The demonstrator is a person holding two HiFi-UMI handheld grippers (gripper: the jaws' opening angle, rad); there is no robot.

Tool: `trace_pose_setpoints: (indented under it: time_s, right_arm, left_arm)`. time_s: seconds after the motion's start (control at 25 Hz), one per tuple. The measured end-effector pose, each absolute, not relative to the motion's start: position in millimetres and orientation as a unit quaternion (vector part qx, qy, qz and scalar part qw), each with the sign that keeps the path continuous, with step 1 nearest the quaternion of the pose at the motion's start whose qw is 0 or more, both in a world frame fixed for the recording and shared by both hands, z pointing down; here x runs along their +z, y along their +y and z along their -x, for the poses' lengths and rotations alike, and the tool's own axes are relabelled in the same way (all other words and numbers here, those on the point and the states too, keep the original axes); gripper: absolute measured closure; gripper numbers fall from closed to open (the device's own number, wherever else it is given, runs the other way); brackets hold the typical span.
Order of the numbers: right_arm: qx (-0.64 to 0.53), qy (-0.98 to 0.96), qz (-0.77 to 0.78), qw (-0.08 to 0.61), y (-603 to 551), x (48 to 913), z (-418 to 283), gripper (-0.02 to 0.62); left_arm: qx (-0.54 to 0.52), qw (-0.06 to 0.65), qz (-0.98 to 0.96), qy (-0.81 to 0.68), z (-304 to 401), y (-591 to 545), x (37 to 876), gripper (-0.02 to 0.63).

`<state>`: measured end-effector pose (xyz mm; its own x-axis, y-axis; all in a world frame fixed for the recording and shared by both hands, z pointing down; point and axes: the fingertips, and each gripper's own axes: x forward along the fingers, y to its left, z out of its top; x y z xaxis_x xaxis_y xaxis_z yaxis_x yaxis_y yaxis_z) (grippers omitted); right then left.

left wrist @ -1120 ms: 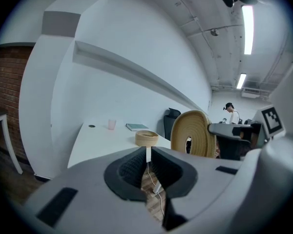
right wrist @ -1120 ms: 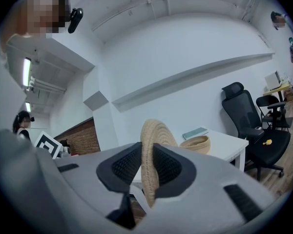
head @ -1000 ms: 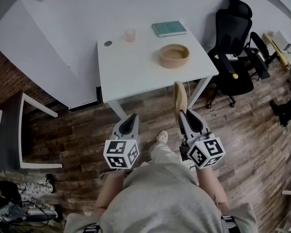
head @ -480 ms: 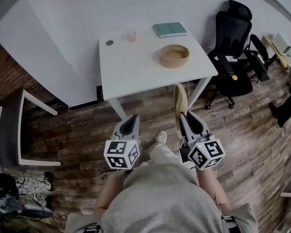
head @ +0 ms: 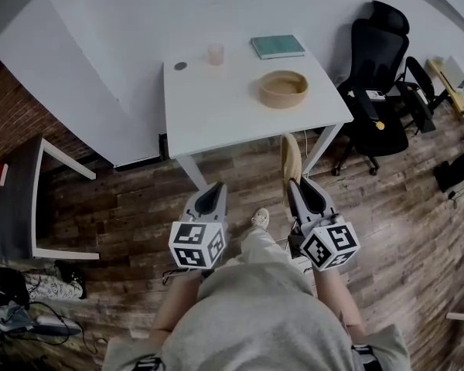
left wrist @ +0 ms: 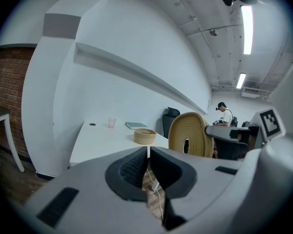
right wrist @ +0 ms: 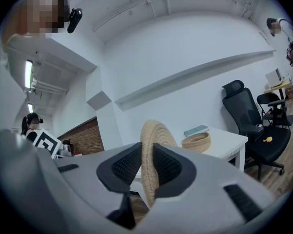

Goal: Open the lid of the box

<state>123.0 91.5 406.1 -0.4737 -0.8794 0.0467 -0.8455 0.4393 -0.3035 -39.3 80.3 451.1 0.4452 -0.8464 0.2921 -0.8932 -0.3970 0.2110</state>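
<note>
The box is a round woven basket point(head: 283, 88) standing open on the white table point(head: 216, 118), also visible as the basket point(left wrist: 145, 136) and the basket point(right wrist: 196, 141). Its woven lid point(head: 290, 157) is off the box and held on edge over the wooden floor, well in front of the table. My right gripper point(head: 292, 179) is shut on the lid point(right wrist: 151, 150), gripping its rim between both pads. My left gripper point(head: 215, 186) hangs beside it, shut with nothing in it; its jaws point(left wrist: 148, 152) meet, and the lid point(left wrist: 188, 134) shows to their right.
A teal book point(head: 278, 46), a pale cup point(head: 215, 53) and a small dark disc point(head: 180, 66) lie at the table's far side. A black office chair point(head: 379, 68) stands to the table's right. A dark side table point(head: 15, 199) sits at left. The person's legs are below me.
The head view has shifted a little, so the table sits slightly further right and lower. Both grippers keep their places, the lid still in the right one.
</note>
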Motion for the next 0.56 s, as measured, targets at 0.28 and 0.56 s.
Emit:
trace_pose_setpoints:
  time_s: [0.28,0.56]
  right_arm:
    - [-0.140,0.855,0.496,0.054,85.4,403.8,-113.0,0.520]
    - [-0.127,0.870,0.474,0.039,72.6,398.5,-98.9,0.520]
  left_arm:
    - [0.070,0.175,-0.829,-0.526,38.9,77.1,452.8,0.589]
    - [0.063,0.171,-0.825,-0.536,43.7,65.1,445.5,0.589]
